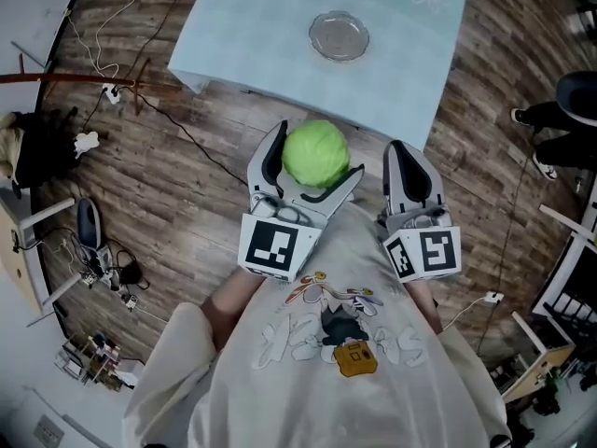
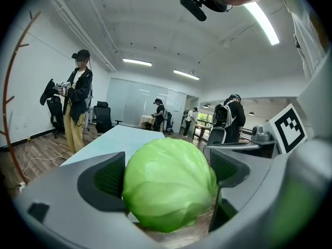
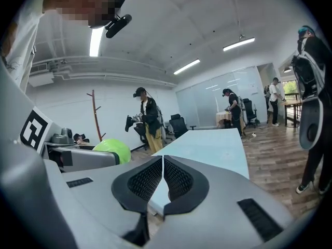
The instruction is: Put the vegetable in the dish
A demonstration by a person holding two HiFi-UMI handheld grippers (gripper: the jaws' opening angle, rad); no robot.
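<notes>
A round green cabbage [image 1: 316, 154] sits between the jaws of my left gripper [image 1: 308, 157], which is shut on it and held in the air above the wooden floor, short of the table. In the left gripper view the cabbage [image 2: 168, 183] fills the gap of the left gripper [image 2: 168, 178]. A clear glass dish [image 1: 339, 35] rests on the pale blue table [image 1: 252, 35] ahead. My right gripper [image 1: 409, 157] hangs beside the left, shut on nothing; its pads [image 3: 179, 179] meet at the right gripper [image 3: 163, 178]. The cabbage [image 3: 113, 150] shows to its left.
The table's near edge [image 1: 280, 96] lies just ahead of both grippers. Cables and a coat stand [image 1: 75, 80] lie on the wooden floor at the left. Several people [image 2: 79, 100] stand around the room beyond the table, with office chairs [image 2: 102, 117] behind.
</notes>
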